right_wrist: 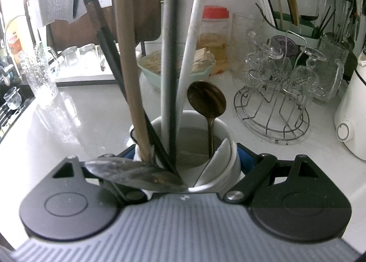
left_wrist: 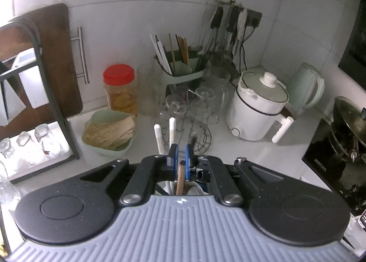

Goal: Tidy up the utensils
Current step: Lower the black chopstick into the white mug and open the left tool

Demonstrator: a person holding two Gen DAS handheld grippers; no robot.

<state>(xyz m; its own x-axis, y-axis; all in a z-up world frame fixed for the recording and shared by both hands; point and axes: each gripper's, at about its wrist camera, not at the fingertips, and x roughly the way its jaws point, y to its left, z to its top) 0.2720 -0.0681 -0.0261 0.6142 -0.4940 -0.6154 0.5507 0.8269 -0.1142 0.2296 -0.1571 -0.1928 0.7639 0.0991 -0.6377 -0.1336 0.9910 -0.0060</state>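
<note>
Right wrist: right claw [right_wrist: 186, 163] clamped white cup [right_wrist: 228, 159] | left claw [left_wrist: 180, 155] pinched wooden stick [left_wrist: 180, 177] (nearly closed) | risk: crowded handles could tip cup.

utensil handles [right_wrist: 171, 33] cut off at top edge, holder [right_wrist: 231, 159] base hidden

Across the bottom of each frame runs a grey ribbed plate with a small diamond mark at its top edge. On both sides sit black round housings with a ring moulded in, joined to black link bars by silver screws. The left tool [left_wrist: 180, 154] ends in blue pads; the right tool [right_wrist: 186, 159] shows blue padding too.
</note>
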